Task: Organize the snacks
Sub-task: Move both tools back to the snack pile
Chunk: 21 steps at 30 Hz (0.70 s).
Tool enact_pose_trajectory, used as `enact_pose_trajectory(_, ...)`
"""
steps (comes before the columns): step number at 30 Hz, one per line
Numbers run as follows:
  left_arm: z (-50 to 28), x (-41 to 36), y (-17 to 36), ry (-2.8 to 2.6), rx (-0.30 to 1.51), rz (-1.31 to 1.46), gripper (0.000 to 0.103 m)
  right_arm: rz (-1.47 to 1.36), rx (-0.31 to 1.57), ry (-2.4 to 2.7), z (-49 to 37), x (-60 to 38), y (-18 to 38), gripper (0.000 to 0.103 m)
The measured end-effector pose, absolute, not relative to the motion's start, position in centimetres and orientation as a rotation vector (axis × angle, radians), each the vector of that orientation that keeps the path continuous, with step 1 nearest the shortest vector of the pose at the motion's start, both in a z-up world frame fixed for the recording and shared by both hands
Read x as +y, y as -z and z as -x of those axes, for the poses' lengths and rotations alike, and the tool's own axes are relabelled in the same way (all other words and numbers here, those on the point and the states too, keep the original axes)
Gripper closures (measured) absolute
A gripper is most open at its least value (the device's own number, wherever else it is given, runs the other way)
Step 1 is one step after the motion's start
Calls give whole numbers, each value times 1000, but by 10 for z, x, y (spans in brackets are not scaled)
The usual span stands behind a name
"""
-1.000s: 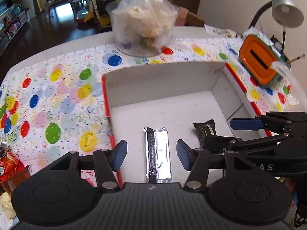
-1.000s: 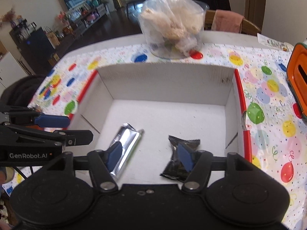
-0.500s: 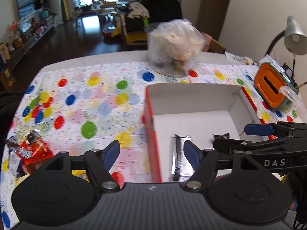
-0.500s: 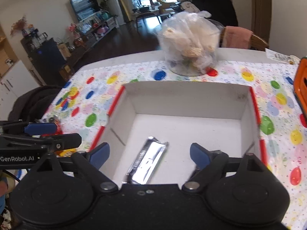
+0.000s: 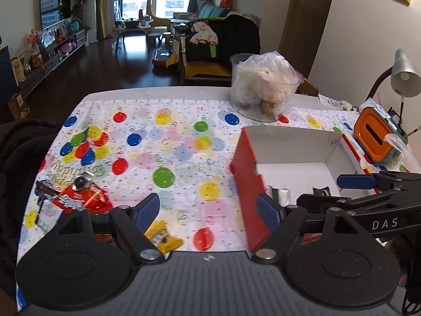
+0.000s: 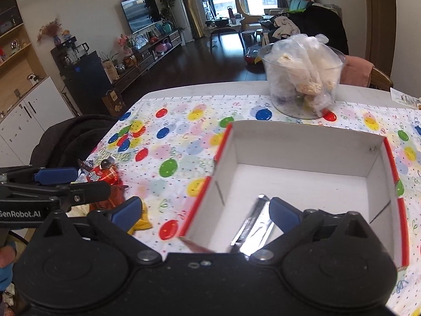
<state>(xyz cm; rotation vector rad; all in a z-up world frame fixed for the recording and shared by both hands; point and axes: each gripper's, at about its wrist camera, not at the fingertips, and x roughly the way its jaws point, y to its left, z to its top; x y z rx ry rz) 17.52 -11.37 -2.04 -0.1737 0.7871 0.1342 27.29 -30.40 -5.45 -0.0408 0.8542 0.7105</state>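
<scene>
Both tools have swung left off the red box (image 5: 246,184), where the silver bar (image 6: 254,223) and dark packet (image 5: 320,191) now lie. Left gripper (image 5: 208,209) and right gripper (image 6: 204,213) gape empty, heading toward the loose red snacks (image 5: 79,198) and yellow wrapper (image 5: 163,235).

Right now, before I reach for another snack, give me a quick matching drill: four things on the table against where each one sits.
Things:
1. silver foil bar
2. red snack packet
3. clear tub of bagged snacks
4. orange container

Places:
A. far edge of the tablecloth, beyond the box
B. inside the white box
C. right of the box, under the lamp
D. on the tablecloth, left of the box

Pairs: 1-B, 2-D, 3-A, 4-C
</scene>
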Motion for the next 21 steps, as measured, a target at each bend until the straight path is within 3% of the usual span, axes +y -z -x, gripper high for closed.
enact_pose_trajectory(21, -92, 41, 75, 90, 933, 119, 22, 18, 967, -580, -219, -176, 85, 0)
